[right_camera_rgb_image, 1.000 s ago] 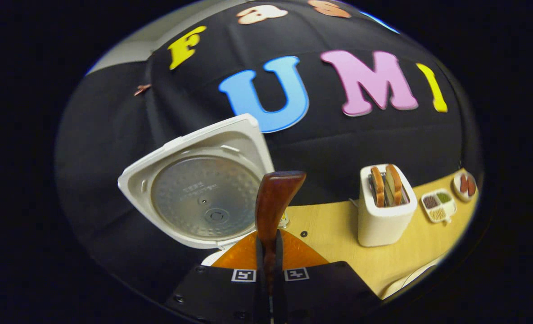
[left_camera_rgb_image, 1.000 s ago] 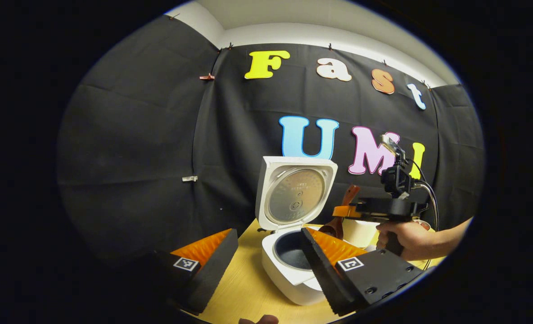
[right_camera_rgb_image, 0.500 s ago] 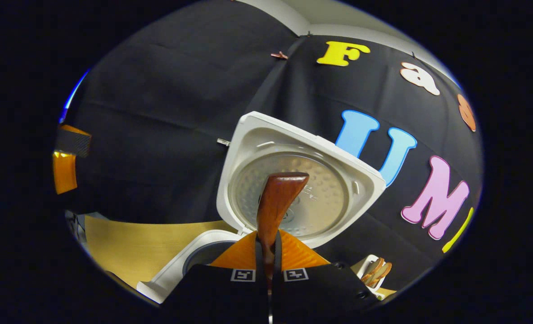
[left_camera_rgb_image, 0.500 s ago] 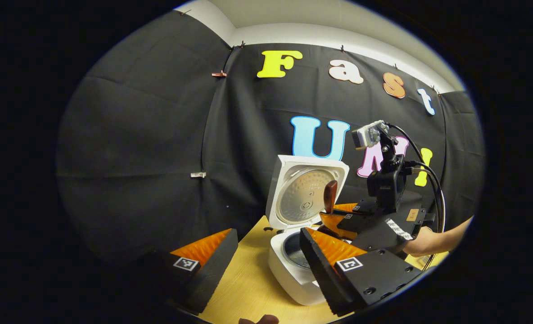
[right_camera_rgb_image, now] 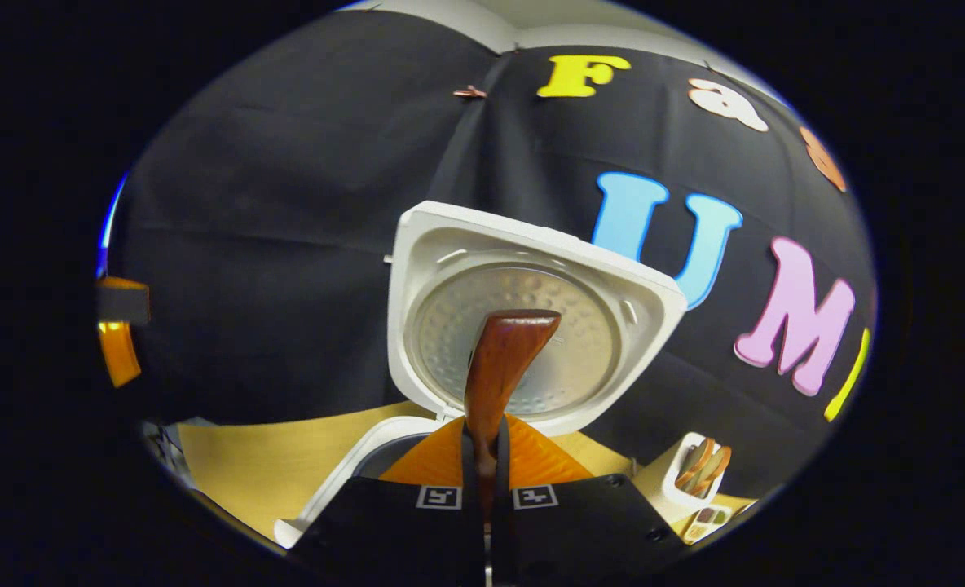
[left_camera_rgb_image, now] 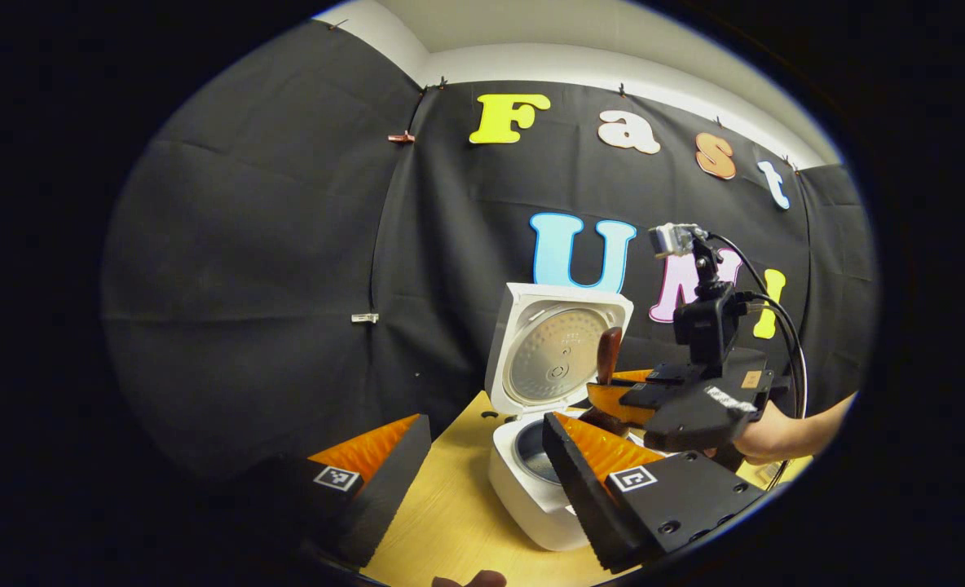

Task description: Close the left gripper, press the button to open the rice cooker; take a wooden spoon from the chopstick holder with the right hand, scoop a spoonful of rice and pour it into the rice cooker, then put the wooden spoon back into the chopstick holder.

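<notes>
The right gripper point(right_camera_rgb_image: 486, 456) has its ridged orange jaws pinched on the glossy brown wooden spoon point(right_camera_rgb_image: 499, 367), its handle rising before the cooker's point(left_camera_rgb_image: 535, 497) raised white lid point(right_camera_rgb_image: 523, 318) with its dimpled metal plate. The left gripper point(left_camera_rgb_image: 482, 456) hangs with jaws wide apart, empty, above the pale wood-grain surface point(left_camera_rgb_image: 450, 522).

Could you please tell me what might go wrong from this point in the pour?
1. The right hand-held gripper pinches the spoon by its handle alone, so it may twist or slip.
2. The spoon's bowl is hidden, so rice could miss the pot.
3. The handle stands near the lid and may knock it.
</notes>
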Action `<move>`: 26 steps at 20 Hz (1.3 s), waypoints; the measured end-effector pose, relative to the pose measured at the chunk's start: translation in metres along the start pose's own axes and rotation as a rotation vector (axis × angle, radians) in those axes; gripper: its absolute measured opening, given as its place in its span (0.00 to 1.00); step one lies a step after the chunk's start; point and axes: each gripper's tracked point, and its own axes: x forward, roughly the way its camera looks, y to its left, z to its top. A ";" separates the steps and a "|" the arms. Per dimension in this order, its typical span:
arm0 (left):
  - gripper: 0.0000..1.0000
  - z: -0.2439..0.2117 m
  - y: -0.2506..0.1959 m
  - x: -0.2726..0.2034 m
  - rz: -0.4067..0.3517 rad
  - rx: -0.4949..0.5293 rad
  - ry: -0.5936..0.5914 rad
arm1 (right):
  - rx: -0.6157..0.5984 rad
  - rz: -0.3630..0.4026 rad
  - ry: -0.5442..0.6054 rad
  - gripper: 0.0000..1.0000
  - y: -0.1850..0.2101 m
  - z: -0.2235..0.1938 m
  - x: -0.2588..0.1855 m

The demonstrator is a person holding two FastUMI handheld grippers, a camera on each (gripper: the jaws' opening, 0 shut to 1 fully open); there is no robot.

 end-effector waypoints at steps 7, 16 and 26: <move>0.95 0.006 -0.023 -0.005 -0.028 0.027 -0.008 | 0.524 -0.085 -0.019 0.08 -0.059 0.011 -0.030; 0.96 0.021 -0.071 -0.009 -0.087 0.042 -0.028 | 0.909 -0.154 -0.210 0.08 -0.144 0.048 -0.142; 0.95 0.043 -0.127 -0.005 -0.125 0.054 -0.095 | 0.915 -0.367 -0.371 0.08 -0.298 0.026 -0.315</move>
